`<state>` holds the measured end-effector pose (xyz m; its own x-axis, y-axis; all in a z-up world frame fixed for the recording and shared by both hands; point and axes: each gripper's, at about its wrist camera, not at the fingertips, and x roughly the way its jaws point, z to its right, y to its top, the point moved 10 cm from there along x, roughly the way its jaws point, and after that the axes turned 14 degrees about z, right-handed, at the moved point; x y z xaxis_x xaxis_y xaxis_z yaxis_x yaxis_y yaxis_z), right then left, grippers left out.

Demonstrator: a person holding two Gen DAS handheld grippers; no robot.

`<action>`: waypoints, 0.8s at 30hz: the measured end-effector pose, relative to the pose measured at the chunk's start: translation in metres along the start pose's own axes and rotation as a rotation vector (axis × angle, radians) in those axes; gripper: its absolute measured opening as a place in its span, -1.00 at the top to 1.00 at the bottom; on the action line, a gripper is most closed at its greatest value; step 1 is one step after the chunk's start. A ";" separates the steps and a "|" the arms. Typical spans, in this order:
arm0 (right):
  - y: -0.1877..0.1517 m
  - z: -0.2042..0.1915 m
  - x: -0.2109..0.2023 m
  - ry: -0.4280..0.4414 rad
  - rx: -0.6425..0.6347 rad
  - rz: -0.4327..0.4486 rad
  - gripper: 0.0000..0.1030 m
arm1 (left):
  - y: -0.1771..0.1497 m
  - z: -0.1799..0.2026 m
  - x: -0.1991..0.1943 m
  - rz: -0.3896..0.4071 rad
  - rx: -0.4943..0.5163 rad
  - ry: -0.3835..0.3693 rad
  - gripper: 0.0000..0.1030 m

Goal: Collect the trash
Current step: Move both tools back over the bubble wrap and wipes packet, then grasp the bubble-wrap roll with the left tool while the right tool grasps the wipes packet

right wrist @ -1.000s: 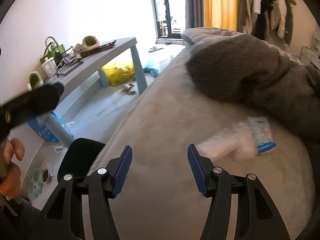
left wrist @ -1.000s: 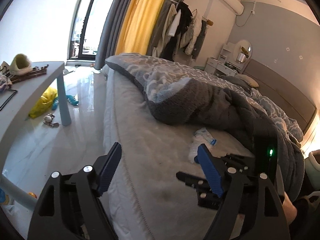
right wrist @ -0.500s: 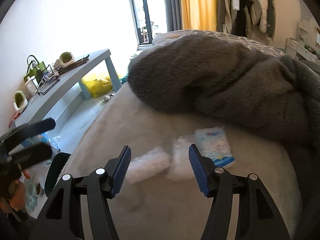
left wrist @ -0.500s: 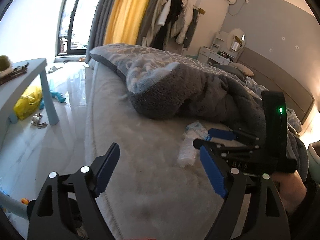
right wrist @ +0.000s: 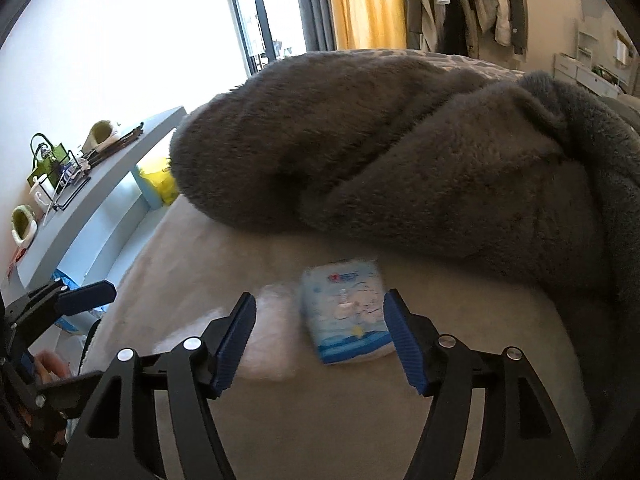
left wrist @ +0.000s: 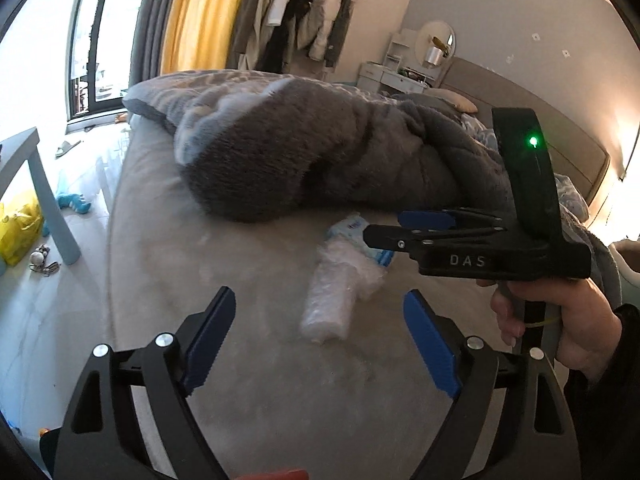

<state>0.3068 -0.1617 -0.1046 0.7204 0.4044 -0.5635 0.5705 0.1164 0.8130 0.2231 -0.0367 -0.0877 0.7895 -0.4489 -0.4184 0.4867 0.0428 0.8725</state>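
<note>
Two pieces of trash lie on the beige bed sheet (left wrist: 248, 400). One is a crumpled clear plastic wrap (left wrist: 332, 296) (right wrist: 268, 332); beside it is a blue-and-white tissue packet (left wrist: 354, 226) (right wrist: 346, 312). My left gripper (left wrist: 320, 340) hovers just short of the plastic wrap, jaws wide and still opening, nothing between them. My right gripper (right wrist: 320, 344) is over the packet, which lies between its opening jaws with the pads clear of it. In the left wrist view the right gripper (left wrist: 384, 228) reaches in from the right, held by a hand (left wrist: 560, 320).
A thick grey fleece blanket (right wrist: 400, 152) is heaped right behind the trash. The bed's edge drops to a pale floor at left, with a light-blue table (right wrist: 100, 200), a yellow bag (left wrist: 18, 228) and small toys. Clothes hang by the far curtain (left wrist: 200, 16).
Both grippers have come closer to the trash. The packet now sits between the right jaws, which stand wider. The right gripper has swung into the left wrist view.
</note>
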 end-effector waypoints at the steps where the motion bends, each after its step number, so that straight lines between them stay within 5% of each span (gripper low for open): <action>1: 0.000 0.002 0.001 -0.001 0.002 -0.001 -0.39 | -0.001 0.001 0.003 -0.005 0.002 0.000 -0.70; 10: -0.005 0.023 0.018 -0.002 0.017 -0.029 -0.42 | -0.018 0.007 0.037 -0.063 0.009 -0.005 -0.57; 24: -0.010 0.038 0.029 0.016 0.040 -0.052 -0.43 | -0.037 -0.012 0.062 -0.142 -0.054 0.025 0.31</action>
<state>0.3369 -0.1855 -0.1345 0.6830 0.4136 -0.6020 0.6225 0.1014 0.7760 0.2586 -0.0554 -0.1496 0.7202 -0.4311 -0.5435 0.6131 0.0289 0.7895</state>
